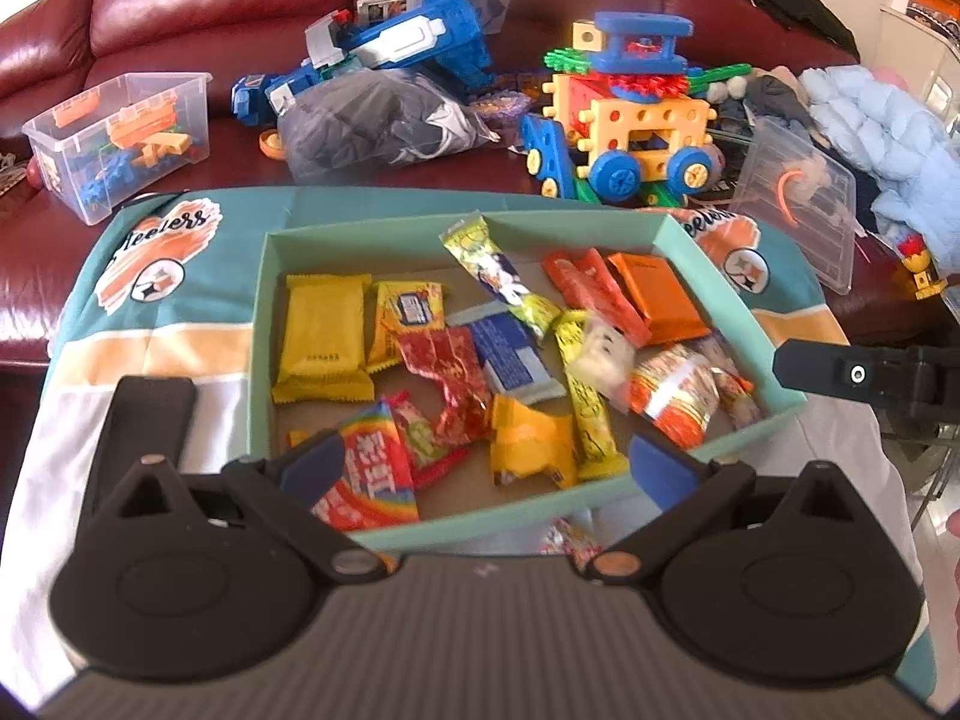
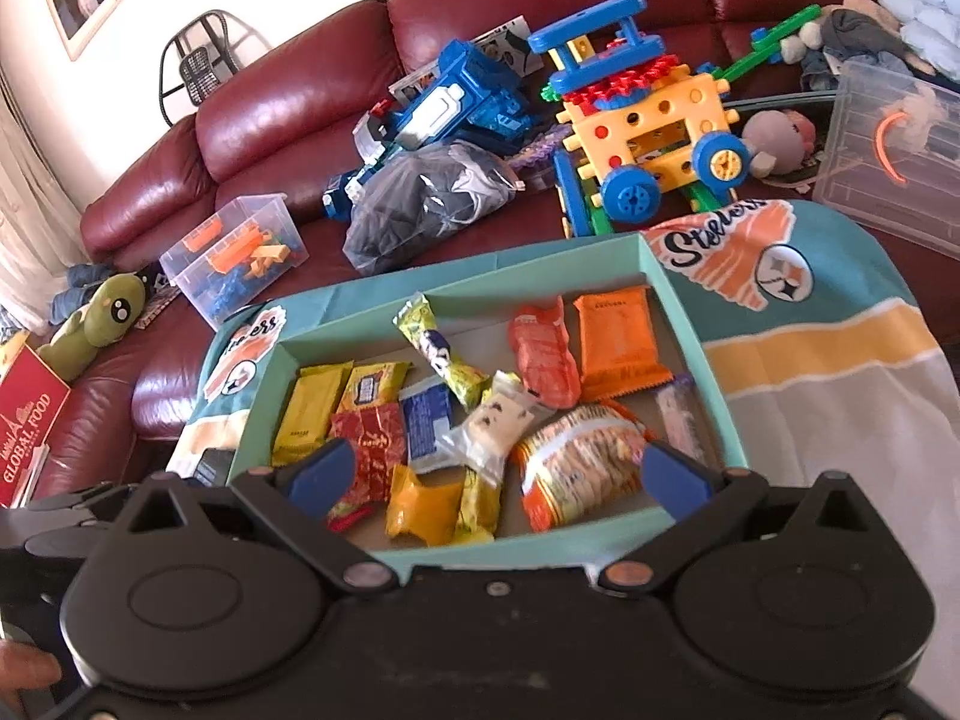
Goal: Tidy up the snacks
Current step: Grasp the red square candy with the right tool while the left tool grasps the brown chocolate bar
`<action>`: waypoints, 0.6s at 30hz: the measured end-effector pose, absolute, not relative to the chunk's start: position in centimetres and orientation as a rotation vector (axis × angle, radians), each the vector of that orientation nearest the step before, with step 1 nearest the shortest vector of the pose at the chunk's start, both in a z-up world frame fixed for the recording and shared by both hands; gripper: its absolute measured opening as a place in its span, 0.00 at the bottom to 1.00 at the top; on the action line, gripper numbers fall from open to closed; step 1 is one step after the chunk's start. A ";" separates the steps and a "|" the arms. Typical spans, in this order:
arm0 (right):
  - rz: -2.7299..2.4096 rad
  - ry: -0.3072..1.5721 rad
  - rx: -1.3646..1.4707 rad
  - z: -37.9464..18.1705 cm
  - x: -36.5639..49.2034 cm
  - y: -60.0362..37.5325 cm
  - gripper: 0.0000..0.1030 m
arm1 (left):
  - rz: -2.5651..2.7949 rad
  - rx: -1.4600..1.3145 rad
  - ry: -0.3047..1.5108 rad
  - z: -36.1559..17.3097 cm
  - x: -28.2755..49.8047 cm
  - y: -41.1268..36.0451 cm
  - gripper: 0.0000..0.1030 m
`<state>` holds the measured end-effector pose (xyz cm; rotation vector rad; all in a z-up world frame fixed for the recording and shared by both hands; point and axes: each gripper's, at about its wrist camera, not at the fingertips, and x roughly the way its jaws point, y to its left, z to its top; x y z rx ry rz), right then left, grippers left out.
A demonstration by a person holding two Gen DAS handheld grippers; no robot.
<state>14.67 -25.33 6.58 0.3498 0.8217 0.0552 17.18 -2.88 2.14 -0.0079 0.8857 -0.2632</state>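
Observation:
A teal open box [image 1: 729, 294] [image 2: 690, 324] sits on a teal, yellow and white cloth and holds several wrapped snacks: a yellow pack [image 1: 324, 342] [image 2: 309, 414], a red wrapper [image 1: 447, 378] [image 2: 369, 444], an orange pack [image 1: 657, 294] [image 2: 618, 339], a striped orange-and-white pack [image 1: 672, 399] [image 2: 579, 462]. One small snack [image 1: 567, 540] lies outside, in front of the box. My left gripper [image 1: 486, 468] is open and empty over the box's near edge. My right gripper [image 2: 498, 477] is open and empty over the near edge too.
The cloth [image 1: 168, 348] [image 2: 828, 372] lies on a dark red leather sofa [image 1: 228, 6] [image 2: 288, 102]. Behind the box are a clear bin of blocks [image 1: 120, 138] [image 2: 240, 252], a blue toy [image 1: 390, 42], a grey bag [image 1: 378, 120], a yellow toy car [image 1: 636, 126] and a clear lid [image 1: 798, 198].

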 end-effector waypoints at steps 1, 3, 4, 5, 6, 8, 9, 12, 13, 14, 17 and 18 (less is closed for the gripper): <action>0.052 0.823 0.353 6.6 14.1 -25.5 1.00 | -0.268 -0.008 0.889 2.1 16.7 -3.0 1.00; 0.048 0.825 0.359 6.5 13.0 -25.8 1.00 | -0.280 -0.004 0.897 1.8 15.6 -3.2 1.00; 0.044 0.829 0.362 6.4 12.5 -25.9 1.00 | -0.287 -0.001 0.900 1.6 15.1 -3.4 1.00; 0.039 0.833 0.366 6.3 11.9 -26.0 1.00 | -0.294 0.003 0.905 1.4 14.6 -3.5 1.00; 0.034 0.838 0.373 6.0 11.3 -26.2 1.00 | -0.302 0.008 0.912 1.0 14.0 -3.8 1.00; 0.027 0.853 0.383 5.2 10.3 -26.5 1.00 | -0.317 0.016 0.932 0.1 12.9 -4.3 1.00; 0.023 0.863 0.389 4.8 9.8 -26.6 1.00 | -0.323 0.022 0.945 -0.6 12.4 -4.7 1.00; 0.010 0.904 0.415 2.9 8.3 -27.1 1.00 | -0.345 0.049 1.007 -3.2 11.1 -5.8 1.00; 0.003 0.919 0.428 2.1 7.7 -27.3 1.00 | -0.352 0.057 1.028 -4.0 10.7 -6.1 1.00; -0.003 0.931 0.438 1.6 7.4 -27.4 1.00 | -0.356 0.066 1.047 -4.7 10.4 -6.5 1.00; -0.023 0.965 0.474 -0.1 6.2 -27.8 1.00 | -0.368 0.094 1.095 -6.9 9.5 -7.6 1.00; -0.031 0.975 0.482 -0.6 5.9 -28.0 1.00 | -0.373 0.100 1.108 -7.5 9.3 -8.0 1.00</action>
